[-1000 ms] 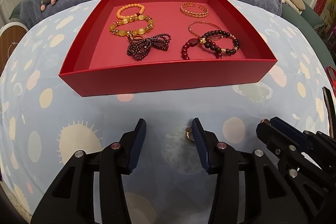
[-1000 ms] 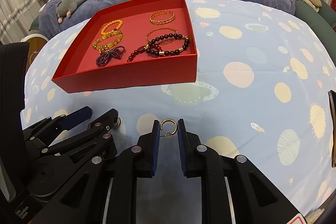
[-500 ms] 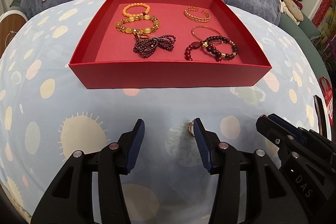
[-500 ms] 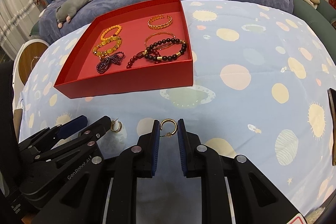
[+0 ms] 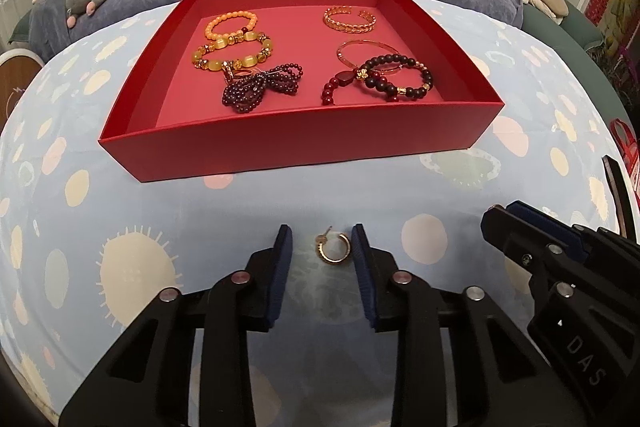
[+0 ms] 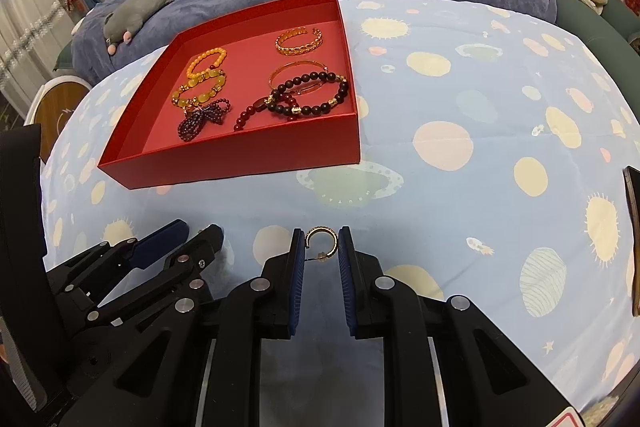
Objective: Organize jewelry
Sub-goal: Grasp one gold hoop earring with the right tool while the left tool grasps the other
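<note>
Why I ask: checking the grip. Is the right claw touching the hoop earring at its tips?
Touching. The right wrist view shows the hoop earring spanning both pads of the right claw, no gap either side.

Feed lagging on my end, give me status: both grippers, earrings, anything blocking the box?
Right gripper shut on gold hoop earring. Left gripper closing around second gold hoop earring lying on spotted sheet. Open red box ahead, path clear.

Both wrist views steeply downward, sharing red tray.
</note>
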Motion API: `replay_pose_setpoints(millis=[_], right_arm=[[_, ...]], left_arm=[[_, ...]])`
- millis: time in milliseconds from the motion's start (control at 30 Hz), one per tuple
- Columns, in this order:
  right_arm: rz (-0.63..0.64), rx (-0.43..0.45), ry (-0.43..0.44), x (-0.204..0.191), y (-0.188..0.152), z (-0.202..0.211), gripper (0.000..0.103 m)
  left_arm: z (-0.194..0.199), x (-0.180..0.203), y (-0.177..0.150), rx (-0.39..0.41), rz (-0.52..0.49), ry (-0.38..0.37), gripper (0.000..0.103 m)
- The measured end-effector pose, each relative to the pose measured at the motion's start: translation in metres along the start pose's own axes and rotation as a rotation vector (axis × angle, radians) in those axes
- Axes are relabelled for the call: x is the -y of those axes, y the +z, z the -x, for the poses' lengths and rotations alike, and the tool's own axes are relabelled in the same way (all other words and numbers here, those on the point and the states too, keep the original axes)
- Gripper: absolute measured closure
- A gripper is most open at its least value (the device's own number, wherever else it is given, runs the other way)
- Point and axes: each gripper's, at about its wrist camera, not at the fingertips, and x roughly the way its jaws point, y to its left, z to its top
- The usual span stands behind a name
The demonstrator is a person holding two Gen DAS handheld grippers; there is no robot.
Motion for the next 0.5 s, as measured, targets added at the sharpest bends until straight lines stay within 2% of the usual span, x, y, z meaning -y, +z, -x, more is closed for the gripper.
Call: replay_pose_setpoints(millis=[33,500], right_arm=[[0.001,0.000,0.002,-0.001,0.000,0.000,0.086],[0.041,0.007,0.030,-0.018,-0.002,0.010,0.086]], left_arm=[[0.000,-0.001,0.000,0.001,0.001,-0.001,0.086],[0.020,-0.026,-0.001,0.030,0.046,-0.002,0.086]])
